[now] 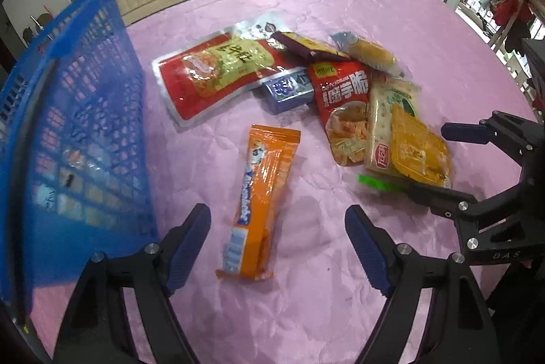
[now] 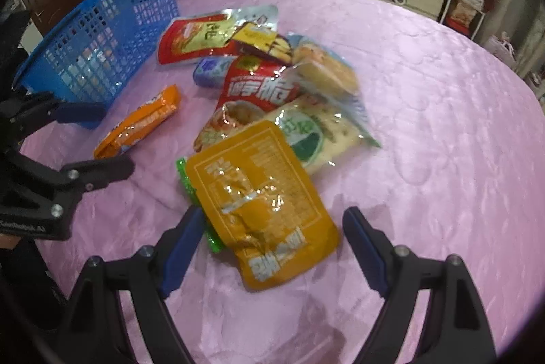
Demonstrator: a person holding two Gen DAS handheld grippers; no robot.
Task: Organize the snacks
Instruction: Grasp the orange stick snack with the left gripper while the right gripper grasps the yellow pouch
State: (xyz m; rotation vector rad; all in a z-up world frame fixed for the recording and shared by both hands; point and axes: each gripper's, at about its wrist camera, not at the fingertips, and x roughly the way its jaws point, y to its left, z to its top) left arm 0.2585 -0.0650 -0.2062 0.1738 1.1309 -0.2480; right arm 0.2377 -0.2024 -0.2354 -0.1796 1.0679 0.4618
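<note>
Left wrist: left gripper wide open, holding nothing, straddling orange packet just beside blue basket, apparently for pickup.

Right wrist: right gripper wide open, empty, straddling yellow pouch atop the snack pile.

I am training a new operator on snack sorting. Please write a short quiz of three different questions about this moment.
1. True or false: the left gripper is shut on the orange stick pack.
2. Which snack lies between the right gripper's open jaws? A) yellow pouch B) red konjac bag C) blue pack
3. Fill in: the blue basket stands on the ____ tablecloth.

Key: 1 false; 2 A; 3 pink.
</note>
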